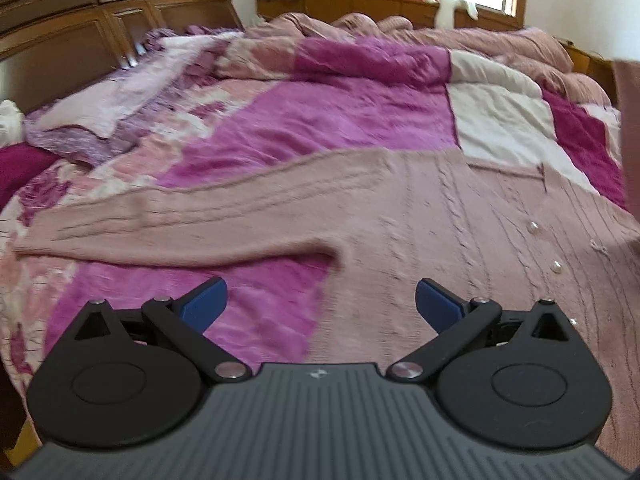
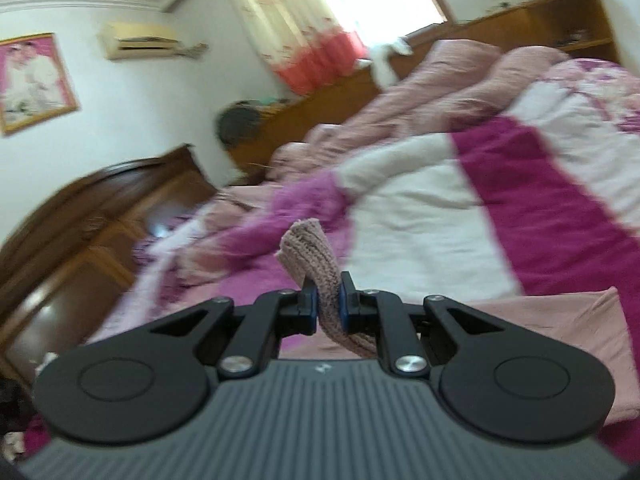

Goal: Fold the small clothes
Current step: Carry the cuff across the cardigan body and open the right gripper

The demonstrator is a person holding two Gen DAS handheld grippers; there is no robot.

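My left gripper is tilted down over the bed, its jaws wide apart with nothing between them. Just beyond it the pink cardigan lies flat on the quilt, one sleeve stretched to the left, pearl buttons on the front. My right gripper points almost level and is rolled to one side; its jaws are pressed tight on a knitted cuff of the cardigan, which stands up between them. Far behind, the wooden headboard and the curtain are blurred.
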